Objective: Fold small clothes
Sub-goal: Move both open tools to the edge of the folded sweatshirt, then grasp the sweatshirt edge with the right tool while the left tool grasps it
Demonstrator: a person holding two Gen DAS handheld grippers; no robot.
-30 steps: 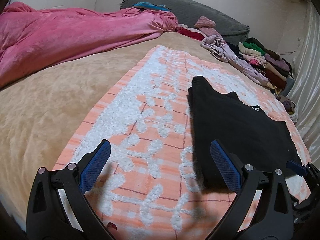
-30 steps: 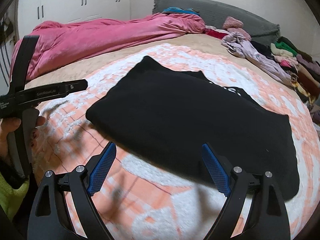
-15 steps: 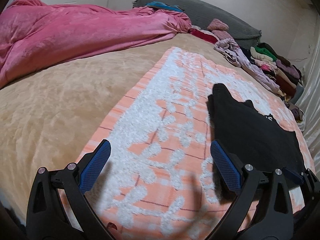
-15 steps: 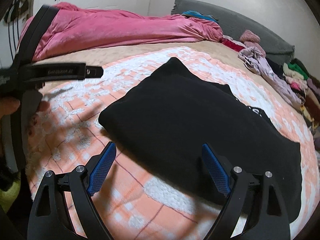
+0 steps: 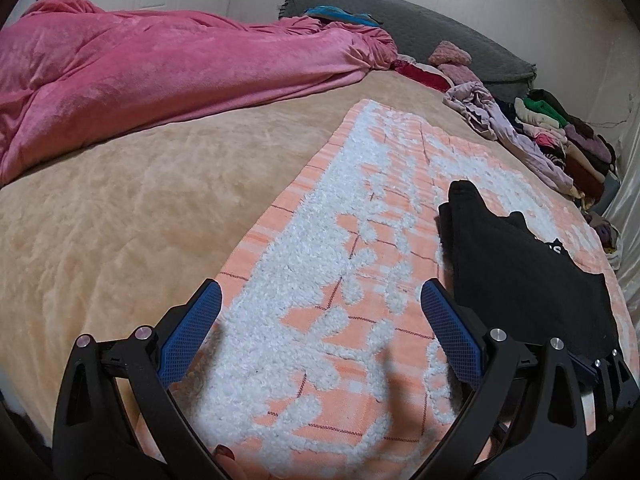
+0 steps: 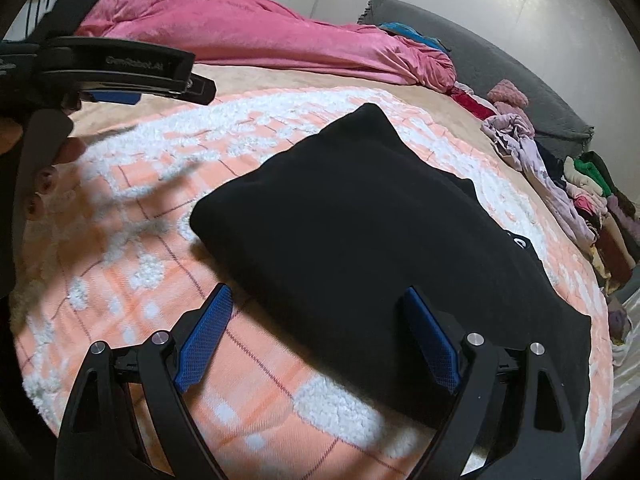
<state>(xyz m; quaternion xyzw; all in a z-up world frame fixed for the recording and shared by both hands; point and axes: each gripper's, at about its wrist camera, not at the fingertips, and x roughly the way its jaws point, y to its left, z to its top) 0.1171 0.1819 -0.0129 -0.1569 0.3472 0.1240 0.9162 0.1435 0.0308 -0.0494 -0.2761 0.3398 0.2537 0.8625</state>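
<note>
Black garment (image 6: 380, 248) unheld, both jaws wide

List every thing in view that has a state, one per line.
left tongs: open, holding nothing
right tongs: open, over the near edge of the black garment
black garment: partly folded, flat on the mat
orange-and-white mat: spread flat on the bed
pink blanket: bunched up
clothes pile: partly stacked, partly crumpled

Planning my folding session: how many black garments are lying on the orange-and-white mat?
1: the black garment lies on the mat just ahead of the open right gripper. Others may be hidden in the pile beyond.
</note>
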